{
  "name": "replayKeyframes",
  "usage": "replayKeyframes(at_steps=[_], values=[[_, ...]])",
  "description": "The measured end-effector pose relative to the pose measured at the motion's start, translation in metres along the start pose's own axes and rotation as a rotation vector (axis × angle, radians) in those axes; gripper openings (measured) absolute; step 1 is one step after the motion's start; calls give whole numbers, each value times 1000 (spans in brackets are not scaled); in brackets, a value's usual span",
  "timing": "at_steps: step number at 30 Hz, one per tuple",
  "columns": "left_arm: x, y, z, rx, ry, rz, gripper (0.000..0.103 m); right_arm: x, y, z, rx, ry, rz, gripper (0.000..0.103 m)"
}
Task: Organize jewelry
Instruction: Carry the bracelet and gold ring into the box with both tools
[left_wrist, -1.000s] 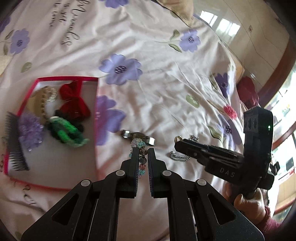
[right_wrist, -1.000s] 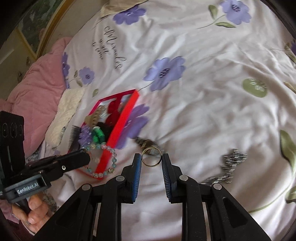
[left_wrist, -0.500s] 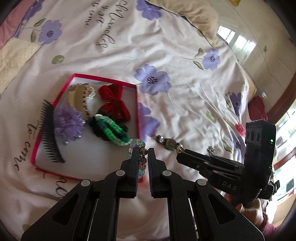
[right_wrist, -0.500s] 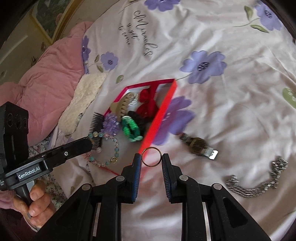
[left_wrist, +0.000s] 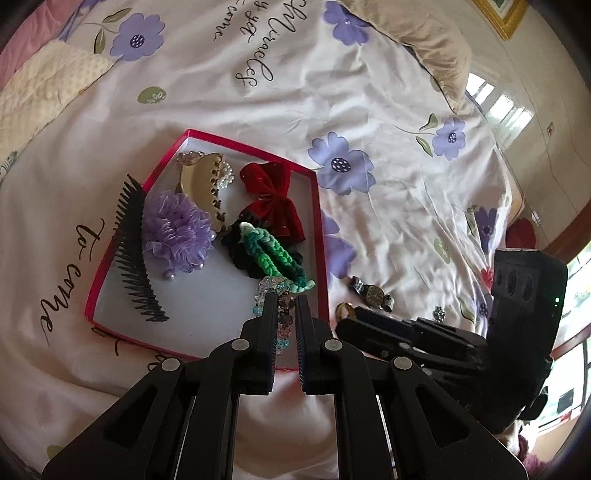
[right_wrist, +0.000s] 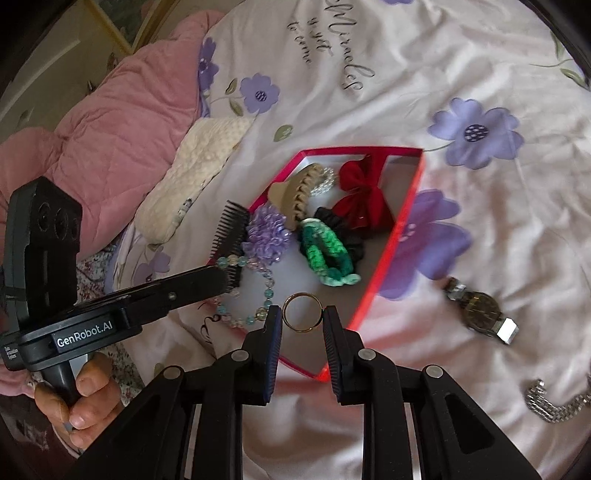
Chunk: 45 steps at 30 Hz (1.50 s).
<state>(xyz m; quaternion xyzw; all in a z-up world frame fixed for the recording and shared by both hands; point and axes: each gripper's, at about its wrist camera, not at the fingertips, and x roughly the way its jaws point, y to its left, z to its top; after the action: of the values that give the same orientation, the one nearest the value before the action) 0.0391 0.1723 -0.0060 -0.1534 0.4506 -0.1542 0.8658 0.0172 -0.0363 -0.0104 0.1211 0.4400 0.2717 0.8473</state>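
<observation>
From the left gripper's camera, the left gripper (left_wrist: 283, 301) is pinched nearly closed on a beaded bracelet (left_wrist: 275, 295), which hangs over the near right part of a red-rimmed box (left_wrist: 320, 236) lying on the flowered bed sheet (left_wrist: 388, 110). Inside the box lie a black comb (left_wrist: 135, 254), a purple frilly hair tie (left_wrist: 177, 232), a beige hair claw (left_wrist: 207, 188), a red bow (left_wrist: 271, 201) and a green braided band (left_wrist: 275, 256) on a black scrunchie. A wristwatch (left_wrist: 373, 294) rests on the sheet just right of the box, beyond the right gripper's tip. From the right gripper's camera, the right gripper (right_wrist: 302, 317) clasps a gold ring (right_wrist: 301, 317) between its pads, jaws only partly apart, above the near corner of the box. The watch and a silver chain (right_wrist: 554, 402) lie on the sheet to the right. A hand (right_wrist: 79, 395) at the left grips the left gripper's handle.
</observation>
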Motion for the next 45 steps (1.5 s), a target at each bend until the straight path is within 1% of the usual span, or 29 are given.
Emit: replayKeyframes(at_steps=[12, 18, 26, 36, 45], values=[[21, 32, 0, -65, 41, 36, 8, 43, 7, 7, -48, 99, -3, 23], [30, 49, -3, -87, 63, 71, 8, 63, 9, 8, -85, 157, -31, 23], [37, 63, -8, -92, 98, 122, 8, 81, 10, 10, -137, 226, -74, 23], [45, 71, -11, -98, 135, 152, 8, 91, 15, 18, -194, 270, -110, 23], [45, 72, -10, -99, 137, 170, 8, 94, 18, 20, -222, 304, -119, 24]])
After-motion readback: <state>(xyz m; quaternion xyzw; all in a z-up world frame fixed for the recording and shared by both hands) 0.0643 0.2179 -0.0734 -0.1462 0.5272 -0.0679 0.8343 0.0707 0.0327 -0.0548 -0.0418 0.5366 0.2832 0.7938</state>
